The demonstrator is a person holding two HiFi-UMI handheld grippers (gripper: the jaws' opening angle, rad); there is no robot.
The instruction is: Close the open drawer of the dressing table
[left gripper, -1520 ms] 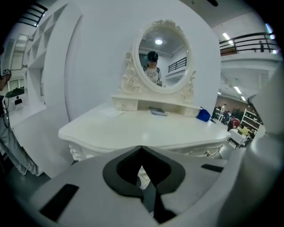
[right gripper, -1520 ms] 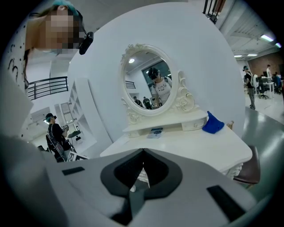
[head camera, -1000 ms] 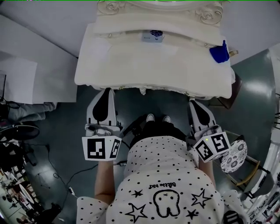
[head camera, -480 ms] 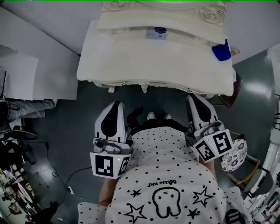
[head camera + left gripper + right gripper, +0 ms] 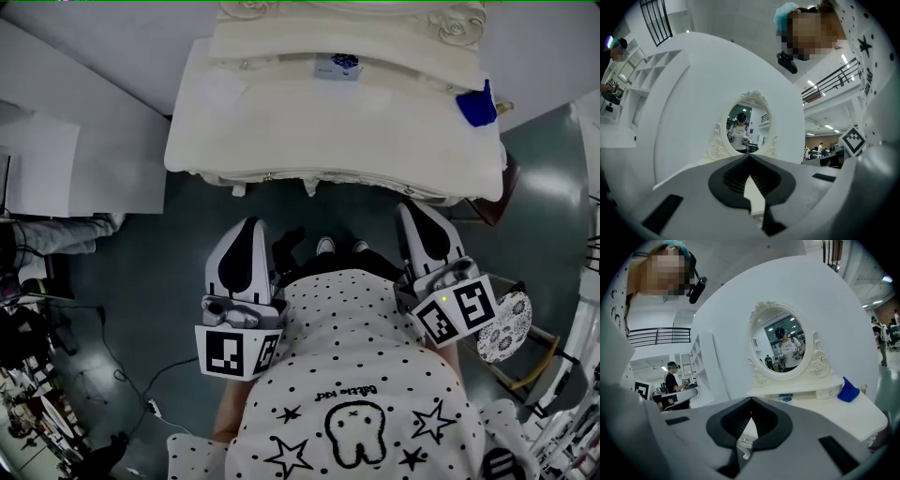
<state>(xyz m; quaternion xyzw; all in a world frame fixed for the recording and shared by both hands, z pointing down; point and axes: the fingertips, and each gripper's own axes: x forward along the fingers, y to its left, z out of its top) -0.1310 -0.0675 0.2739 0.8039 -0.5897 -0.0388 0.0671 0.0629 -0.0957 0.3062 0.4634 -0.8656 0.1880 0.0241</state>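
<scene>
Standing before the cream dressing table (image 5: 328, 122), a person in a spotted shirt holds both arms forward at waist height, with a hand-held gripper in each. The left hand-held gripper (image 5: 247, 225) points about level at the desk, marker cube toward the body, its jaws pressed together on nothing. The right hand-held gripper (image 5: 410, 208) angles a little downward and sits nearer the desk's front edge, its jaws likewise closed and empty. Both are clear of the furniture.

The gripper bodies and the shirt hide the hands themselves, and only part of the left forearm shows.

The drawer (image 5: 347, 185) lies under the desk's front lip, facing the person, its long axis running left to right across the head view. It looks pushed in. The lip covers most of it from above, so its seams cannot be made out. A small knob (image 5: 743, 440) shows through the gap below the right gripper's jaw tips. A blue object (image 5: 476, 106) rests at the desk's right rear.
</scene>
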